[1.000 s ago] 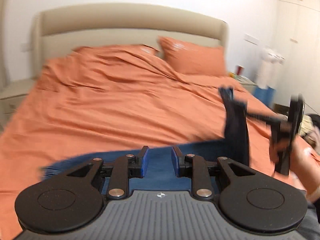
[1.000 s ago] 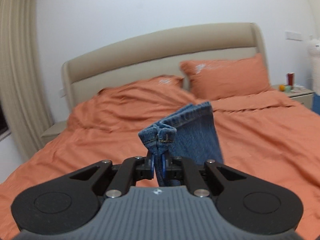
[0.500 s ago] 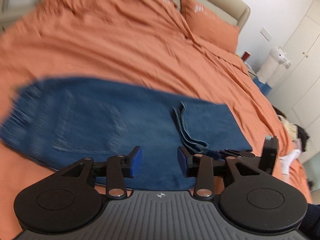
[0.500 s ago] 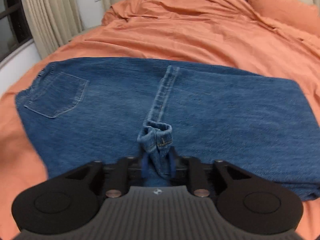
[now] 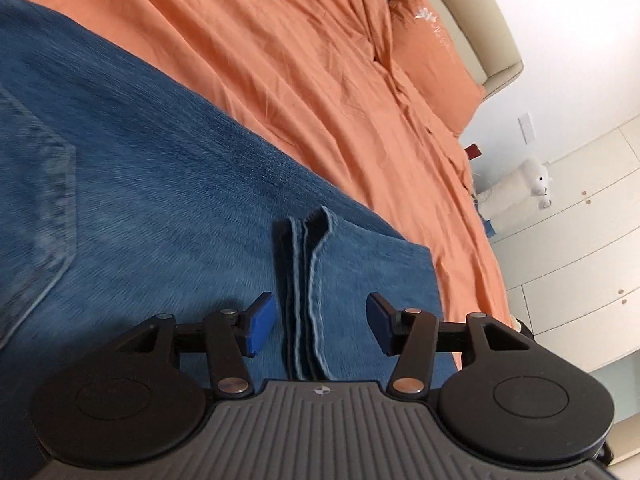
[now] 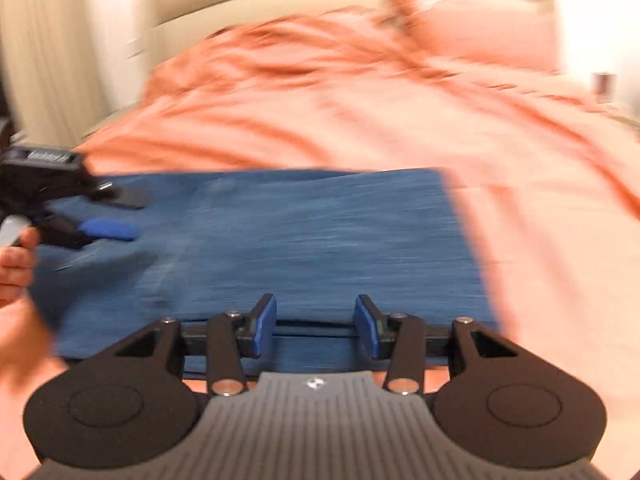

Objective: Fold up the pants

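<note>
Blue denim pants (image 5: pixel 168 184) lie folded flat on the orange bed. The hem edges (image 5: pixel 306 280) of the folded-over legs lie across the denim between my left fingers. My left gripper (image 5: pixel 318 322) is open and empty, hovering just over the pants. My right gripper (image 6: pixel 316 330) is open and empty over the near edge of the pants (image 6: pixel 320 232); that view is motion-blurred. The left gripper also shows at the left of the right wrist view (image 6: pixel 100 216), open above the denim.
An orange duvet (image 5: pixel 320 64) covers the bed, with an orange pillow (image 5: pixel 432 48) and beige headboard (image 5: pixel 480 20) beyond. A white plush toy (image 5: pixel 516 192) and white wardrobe doors (image 5: pixel 580 240) stand right of the bed. A curtain (image 6: pixel 48 52) hangs at the left.
My right gripper laid the pant legs down on the denim, opened and let go, then pulled back. My left gripper dropped closer to the pants and opened wider.
</note>
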Demonstrator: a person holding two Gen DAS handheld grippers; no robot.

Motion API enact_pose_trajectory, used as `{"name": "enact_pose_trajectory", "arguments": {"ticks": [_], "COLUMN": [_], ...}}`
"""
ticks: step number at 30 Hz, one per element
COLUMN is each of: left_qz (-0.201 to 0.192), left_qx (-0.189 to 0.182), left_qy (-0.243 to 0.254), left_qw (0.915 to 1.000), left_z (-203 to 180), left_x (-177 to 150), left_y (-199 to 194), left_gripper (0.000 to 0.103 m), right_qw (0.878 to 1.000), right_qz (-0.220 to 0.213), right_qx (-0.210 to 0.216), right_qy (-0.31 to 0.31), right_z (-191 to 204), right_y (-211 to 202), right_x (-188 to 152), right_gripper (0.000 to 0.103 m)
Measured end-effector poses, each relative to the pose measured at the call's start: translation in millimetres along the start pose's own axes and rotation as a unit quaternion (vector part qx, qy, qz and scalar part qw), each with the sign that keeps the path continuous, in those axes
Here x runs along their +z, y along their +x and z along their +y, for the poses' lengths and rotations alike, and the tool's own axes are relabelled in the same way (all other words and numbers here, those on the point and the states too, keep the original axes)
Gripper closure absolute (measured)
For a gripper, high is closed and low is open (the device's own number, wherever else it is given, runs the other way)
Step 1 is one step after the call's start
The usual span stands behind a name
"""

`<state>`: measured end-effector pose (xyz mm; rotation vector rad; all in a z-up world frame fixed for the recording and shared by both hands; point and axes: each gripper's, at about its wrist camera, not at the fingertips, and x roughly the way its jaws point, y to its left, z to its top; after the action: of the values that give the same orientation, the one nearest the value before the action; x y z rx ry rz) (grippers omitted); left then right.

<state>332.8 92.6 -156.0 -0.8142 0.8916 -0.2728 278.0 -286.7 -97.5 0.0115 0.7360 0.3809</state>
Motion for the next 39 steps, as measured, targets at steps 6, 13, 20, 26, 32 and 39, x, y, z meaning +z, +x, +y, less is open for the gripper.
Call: {"name": "enact_pose_trajectory", "arguments": {"ticks": [6,13,20,26,32,39], "left_qz": [-0.005,-0.045,-0.056,-0.051,-0.046,-0.052], "left_qx": [0.024,0.03,0.047,0.061,0.078,0.109], "left_qy": [-0.005,0.037,0.107,0.099,0.106,0.117], "left_qw": [0.9997,0.9979,0.9916,0.9919,0.9903,0.9858], "left_z": [9,-19,-65,-61,-65,-70], "left_x": [12,11,17,18,20,20], "left_y": [39,27,8,13,20,22], "left_gripper": [0.048,0.096,0.097,0.097,0.097,0.097], "right_qw": [0.996,0.996,0.996,0.993,0.989,0.99], "right_qz": [0.016,0.016,-0.002,0.004,0.032,0.022], "right_qx": [-0.08,-0.091,-0.084,-0.096,-0.101,-0.103], "right_qy": [0.025,-0.011,0.036,0.063,0.106,0.093], "right_z": [-53,-48,-48,-57,-72,-63], "right_y": [-5,20,1,10,18,37], "right_x": [-24,-24,-22,-17,-22,-17], "right_gripper": [0.055,0.051,0.051,0.061,0.063,0.084]}}
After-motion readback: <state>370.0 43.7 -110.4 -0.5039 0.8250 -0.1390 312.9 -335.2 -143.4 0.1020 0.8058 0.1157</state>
